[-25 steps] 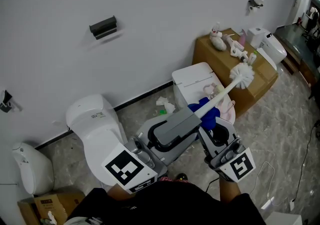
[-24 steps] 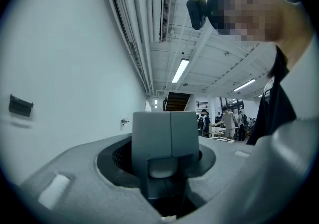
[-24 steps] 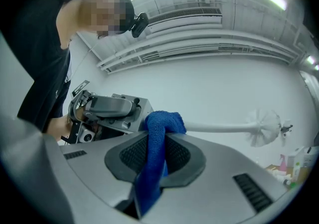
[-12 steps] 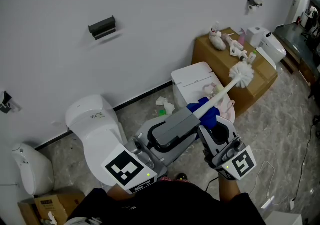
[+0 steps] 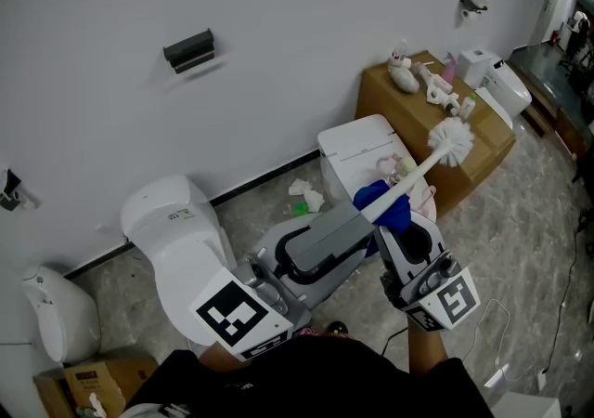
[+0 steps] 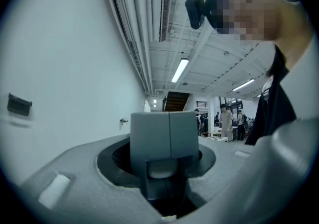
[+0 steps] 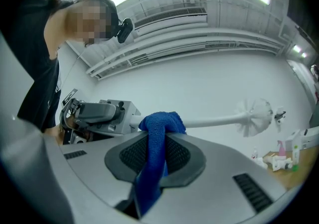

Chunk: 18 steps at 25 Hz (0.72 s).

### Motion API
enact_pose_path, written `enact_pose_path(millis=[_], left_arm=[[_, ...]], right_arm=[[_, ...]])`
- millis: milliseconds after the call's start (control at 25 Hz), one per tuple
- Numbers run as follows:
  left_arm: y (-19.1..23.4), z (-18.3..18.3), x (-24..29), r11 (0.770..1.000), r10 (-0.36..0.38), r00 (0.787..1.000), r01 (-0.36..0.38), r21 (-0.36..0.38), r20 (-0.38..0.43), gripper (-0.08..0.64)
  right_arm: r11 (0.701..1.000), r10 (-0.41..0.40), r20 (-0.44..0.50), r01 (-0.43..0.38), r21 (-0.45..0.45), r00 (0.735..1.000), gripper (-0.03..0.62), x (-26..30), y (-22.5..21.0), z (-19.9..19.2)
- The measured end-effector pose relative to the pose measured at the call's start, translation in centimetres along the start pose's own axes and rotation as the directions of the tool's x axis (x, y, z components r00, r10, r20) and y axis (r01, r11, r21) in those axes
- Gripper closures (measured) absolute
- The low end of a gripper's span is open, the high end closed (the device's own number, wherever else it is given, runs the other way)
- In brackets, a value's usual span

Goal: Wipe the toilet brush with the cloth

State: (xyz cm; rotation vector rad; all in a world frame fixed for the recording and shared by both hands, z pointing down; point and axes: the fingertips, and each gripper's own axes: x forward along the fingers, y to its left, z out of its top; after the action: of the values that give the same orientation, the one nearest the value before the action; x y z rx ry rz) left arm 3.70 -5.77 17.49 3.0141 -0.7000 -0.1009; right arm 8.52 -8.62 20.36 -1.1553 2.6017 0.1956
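Note:
In the head view a white toilet brush (image 5: 451, 143) points up to the right, its bristle head over the cardboard box. My left gripper (image 5: 351, 218) is shut on the handle's near end. A blue cloth (image 5: 382, 204) is folded over the handle just past those jaws, and my right gripper (image 5: 394, 226) is shut on it from below. The right gripper view shows the cloth (image 7: 158, 128) draped over the handle, the brush head (image 7: 255, 116) beyond it and the left gripper (image 7: 124, 117) behind. In the left gripper view the jaws (image 6: 167, 138) hide the brush.
A white toilet (image 5: 176, 240) stands at the left. A white lidded bin (image 5: 357, 151) and a cardboard box (image 5: 408, 100) carrying toys and bottles stand against the wall. Crumpled paper (image 5: 304, 191) lies on the marble floor. A second toilet (image 5: 501, 82) stands at the far right.
My right gripper has rolled slightly and shifted a little to the right, and the cloth has moved a touch up the handle. The left gripper and brush have stayed put.

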Motion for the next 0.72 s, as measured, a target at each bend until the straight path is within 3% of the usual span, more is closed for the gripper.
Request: enact_pose_path(millis=[720], left_arm=[[-1.2, 0.0, 0.0, 1.0, -0.023, 1.0, 0.023, 0.013, 0.0, 0.37]], right_arm=[[0.994, -0.103, -0.006, 0.103, -0.027, 0.995, 0.523, -1.8, -3.0, 0.2]])
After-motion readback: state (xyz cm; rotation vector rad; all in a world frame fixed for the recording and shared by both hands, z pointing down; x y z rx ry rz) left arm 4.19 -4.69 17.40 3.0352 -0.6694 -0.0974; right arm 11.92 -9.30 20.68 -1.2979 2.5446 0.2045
